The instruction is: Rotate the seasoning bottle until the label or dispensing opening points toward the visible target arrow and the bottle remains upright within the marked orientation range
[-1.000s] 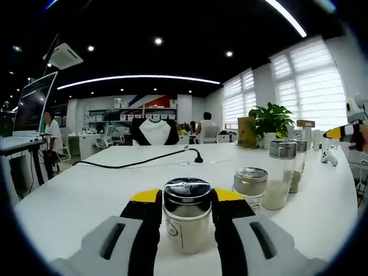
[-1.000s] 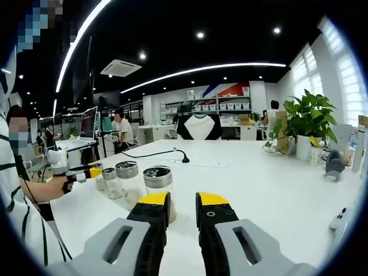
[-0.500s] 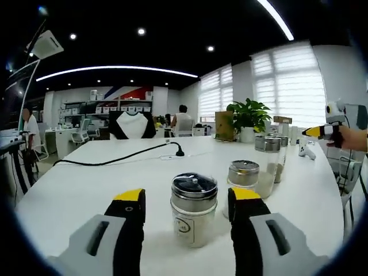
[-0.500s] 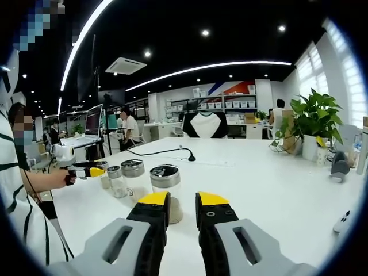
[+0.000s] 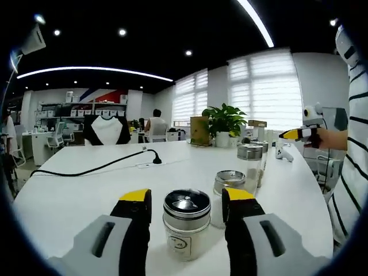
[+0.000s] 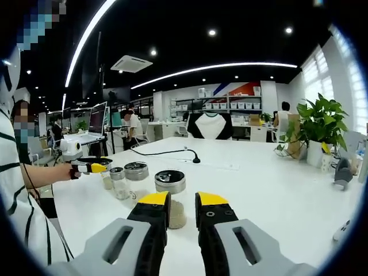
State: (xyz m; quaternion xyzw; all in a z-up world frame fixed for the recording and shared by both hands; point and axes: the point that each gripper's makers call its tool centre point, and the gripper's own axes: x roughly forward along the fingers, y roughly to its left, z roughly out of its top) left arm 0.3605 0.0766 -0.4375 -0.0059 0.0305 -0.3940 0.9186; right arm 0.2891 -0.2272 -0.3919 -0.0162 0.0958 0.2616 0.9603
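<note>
Left gripper view: the left gripper (image 5: 185, 202) straddles the seasoning bottle (image 5: 186, 223), jaws spread, a gap showing on each side, and the bottle upright on the white table (image 5: 75, 190). Right gripper view: the right gripper (image 6: 183, 202) has its jaws nearly together, gripping nothing, with a jar (image 6: 171, 192) just beyond its tips

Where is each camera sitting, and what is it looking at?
Left gripper view: rides on the left gripper, looking along its open fingers at the seasoning bottle standing between them on the white table; a striped sleeve shows at right.
Right gripper view: rides on the right gripper, fingers close together, facing the same bottle across the table; the person's striped shirt and arm show at left.
Shared: the bottle, jars, table, black cable, potted plant.
</note>
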